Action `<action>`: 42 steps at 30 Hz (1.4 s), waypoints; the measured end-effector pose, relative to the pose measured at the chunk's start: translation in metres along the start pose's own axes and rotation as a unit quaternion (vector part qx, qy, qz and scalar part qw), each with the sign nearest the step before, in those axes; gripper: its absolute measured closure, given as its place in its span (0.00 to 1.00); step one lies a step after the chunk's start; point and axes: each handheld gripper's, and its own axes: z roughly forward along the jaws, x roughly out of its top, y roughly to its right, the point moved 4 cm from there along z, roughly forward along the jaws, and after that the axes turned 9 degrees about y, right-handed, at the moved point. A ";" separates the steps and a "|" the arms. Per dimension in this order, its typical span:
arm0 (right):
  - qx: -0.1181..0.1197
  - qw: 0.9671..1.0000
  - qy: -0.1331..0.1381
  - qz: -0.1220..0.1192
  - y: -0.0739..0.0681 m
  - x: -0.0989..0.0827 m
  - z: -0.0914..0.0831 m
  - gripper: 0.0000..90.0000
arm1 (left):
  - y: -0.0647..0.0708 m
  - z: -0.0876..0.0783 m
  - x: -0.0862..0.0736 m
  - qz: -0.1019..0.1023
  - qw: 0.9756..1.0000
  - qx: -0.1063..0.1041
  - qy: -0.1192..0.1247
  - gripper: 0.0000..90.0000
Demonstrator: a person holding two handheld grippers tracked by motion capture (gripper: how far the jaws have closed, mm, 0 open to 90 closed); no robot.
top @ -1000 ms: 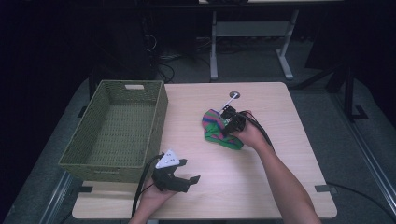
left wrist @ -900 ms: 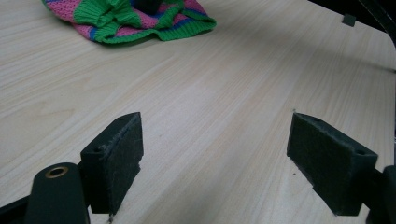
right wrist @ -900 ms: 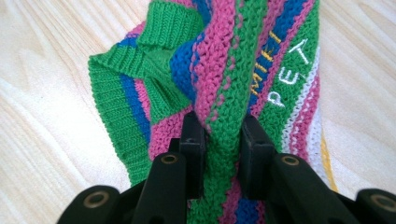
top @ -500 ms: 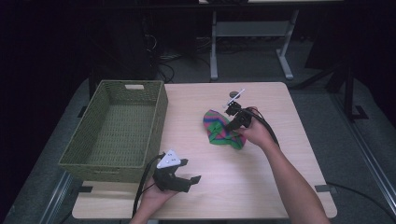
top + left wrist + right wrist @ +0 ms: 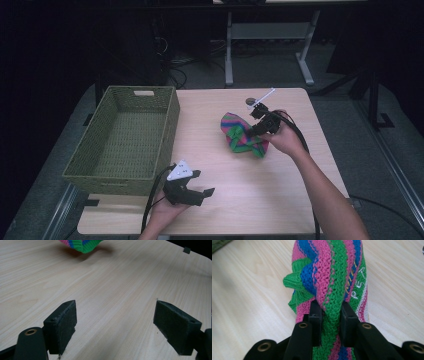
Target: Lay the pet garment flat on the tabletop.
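Striped knit cloth (image 5: pixel 81 245) cut off by the top edge in the left gripper view, white lettering on it partly folded away in the right gripper view, small object (image 5: pixel 250 102) behind it on the desk (image 5: pixel 300 200) too small to tell

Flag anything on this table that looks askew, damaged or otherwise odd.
Nothing looks damaged or spilled. The striped knitted cloth hangs bunched and folded because the right gripper pinches a fold of it. The green basket sits square at the table's left side, and the left gripper rests open.
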 end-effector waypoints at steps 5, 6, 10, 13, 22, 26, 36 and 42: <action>0.006 1.000 0.014 -0.014 -0.011 0.001 -0.017 0.83 | 0.000 -0.001 0.001 0.001 1.000 0.000 0.001 0.21; 0.008 1.000 0.017 -0.013 -0.012 0.001 -0.019 0.83 | 0.000 -0.001 0.001 0.001 1.000 0.000 0.004 0.21; 0.025 0.999 0.028 -0.024 -0.021 0.001 -0.032 0.83 | 0.000 -0.001 0.001 -0.001 1.000 0.000 0.006 0.21; 0.030 0.999 0.029 -0.025 -0.025 0.001 -0.037 0.83 | -0.001 -0.002 0.001 0.000 1.000 0.002 0.007 0.21; 0.047 0.997 0.040 -0.041 -0.045 -0.015 -0.059 0.83 | 0.001 -0.005 0.005 -0.004 1.000 0.000 0.025 0.21; 0.060 0.996 0.049 -0.037 -0.050 -0.025 -0.065 0.83 | 0.002 -0.004 0.005 -0.001 1.000 -0.003 0.025 0.21; 0.059 0.995 0.066 -0.047 -0.068 -0.047 -0.072 0.83 | 0.001 -0.007 0.006 -0.005 0.999 0.004 0.033 0.20; 0.068 0.995 0.065 -0.039 -0.078 -0.065 -0.065 0.83 | 0.002 -0.006 0.005 -0.006 0.999 0.000 0.033 0.20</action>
